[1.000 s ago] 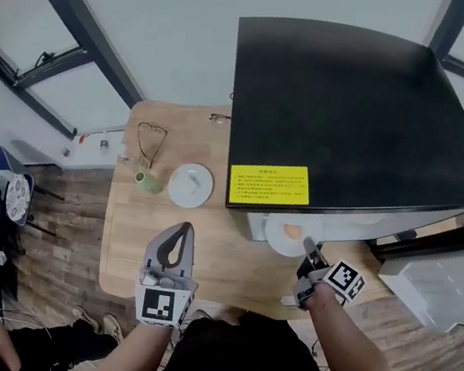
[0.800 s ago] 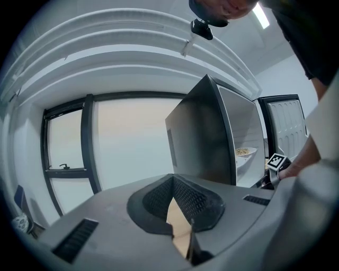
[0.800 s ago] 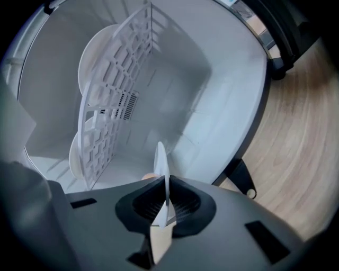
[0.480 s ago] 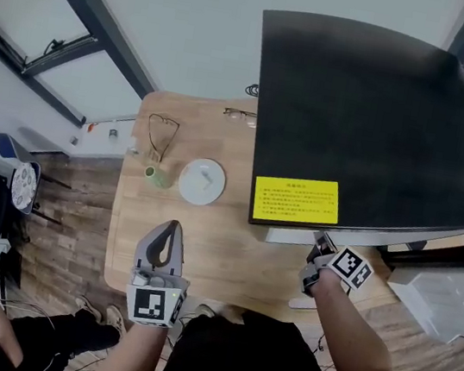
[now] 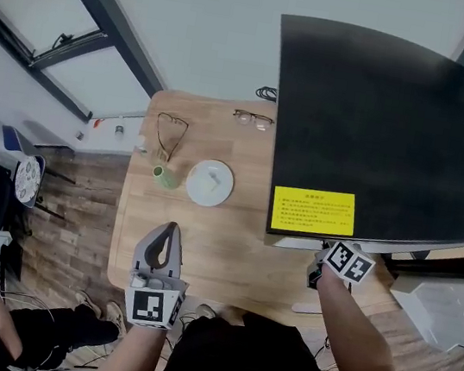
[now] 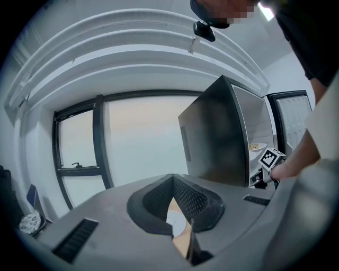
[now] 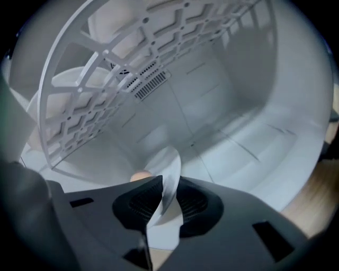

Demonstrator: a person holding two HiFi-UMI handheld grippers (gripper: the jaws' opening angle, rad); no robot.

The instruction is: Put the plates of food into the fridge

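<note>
One plate of food [image 7: 168, 163] lies inside the fridge [image 7: 228, 106]. Its rim is between the jaws of the right gripper [image 7: 168, 185], which have just been opening, so the hold looks let go. The left gripper [image 5: 169, 230], pinched closed and empty, hovers over the near part of the wooden table [image 5: 230, 250]. A second white plate [image 5: 210, 182] sits farther along the table, left of the fridge; that one seems left to store.

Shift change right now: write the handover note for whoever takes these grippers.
Left gripper: jaws shut, empty, over the table.
Right gripper: inside the fridge, jaws have just been opening, the plate rim between them.
Done: that plate appears set down in the fridge.
Left: draw the right gripper out, fetch the second plate from the table, put it in the fridge.
</note>
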